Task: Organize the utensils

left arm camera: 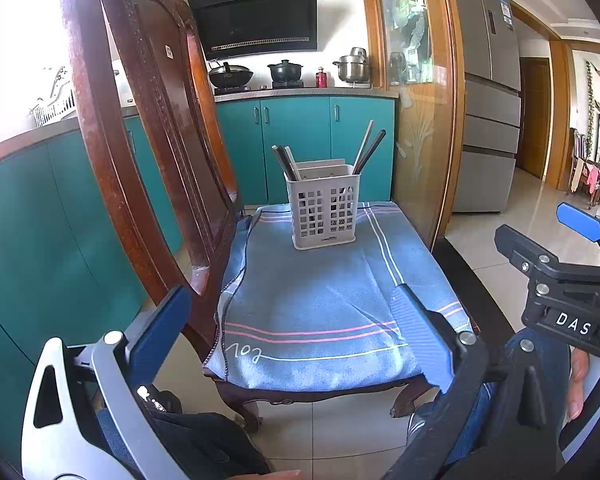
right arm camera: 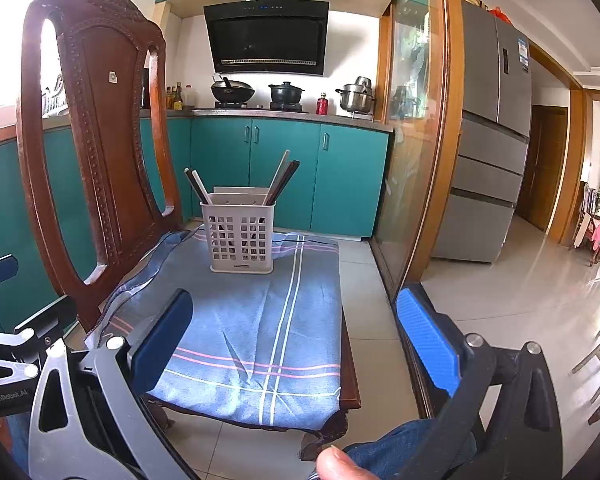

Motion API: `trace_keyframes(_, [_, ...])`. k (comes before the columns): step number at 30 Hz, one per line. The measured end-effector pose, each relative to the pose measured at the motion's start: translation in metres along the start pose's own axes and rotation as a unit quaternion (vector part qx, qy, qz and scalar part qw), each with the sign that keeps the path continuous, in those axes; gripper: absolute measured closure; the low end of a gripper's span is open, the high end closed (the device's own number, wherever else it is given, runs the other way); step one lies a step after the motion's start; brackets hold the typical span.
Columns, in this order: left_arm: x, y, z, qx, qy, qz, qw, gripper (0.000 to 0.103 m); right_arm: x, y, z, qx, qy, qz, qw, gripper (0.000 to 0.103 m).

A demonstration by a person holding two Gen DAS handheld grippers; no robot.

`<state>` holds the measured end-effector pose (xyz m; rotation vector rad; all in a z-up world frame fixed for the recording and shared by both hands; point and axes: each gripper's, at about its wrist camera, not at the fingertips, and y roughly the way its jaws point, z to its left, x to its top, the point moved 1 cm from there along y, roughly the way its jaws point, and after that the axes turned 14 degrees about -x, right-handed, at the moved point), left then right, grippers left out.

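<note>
We see a slotted grey utensil caddy point(left arm camera: 325, 210) standing upright on a blue striped cloth point(left arm camera: 320, 312) spread over the seat of a carved wooden chair point(left arm camera: 148, 128). The caddy sits toward the far end of the seat. Chopsticks lean out of it in two clusters: a left cluster point(left arm camera: 285, 162) and a right cluster point(left arm camera: 369, 151), tilted away from each other.

The left hand-held gripper point(left arm camera: 292, 332) hovers over the near edge of the cloth, jaws spread wide and carrying nothing. The right hand-held gripper point(right arm camera: 296, 336) is likewise agape and empty, well apart from the caddy.

We judge the risks as follows:

- The caddy is light and tall; a sideways pull on a leaning chopstick could tip it over.
- The cloth lies loose and wrinkled, so a push on the caddy may slide both toward the seat edge.
- Chopsticks are thin and smooth; pinching one off-centre may let it swivel or slip between the pads.
- Closely bundled sticks invite gripping several at once.
- The chair back stands close to the left, restricting approach from that side.
</note>
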<state>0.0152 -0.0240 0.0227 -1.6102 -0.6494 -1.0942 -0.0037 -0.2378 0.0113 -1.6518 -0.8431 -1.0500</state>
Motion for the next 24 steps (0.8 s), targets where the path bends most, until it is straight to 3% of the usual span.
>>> trace_keyframes(13, [-0.005,0.0,-0.001,-0.006,-0.005,-0.003,1.0,0.003,-0.003,0.005,0.008,0.001,-0.008,0.007,1.0,0.003])
trace_keyframes(24, [-0.012,0.03,0.007,-0.01,-0.022,0.036,0.9991,0.003,-0.013,0.027,0.015,0.001,-0.013,0.036,0.999,0.003])
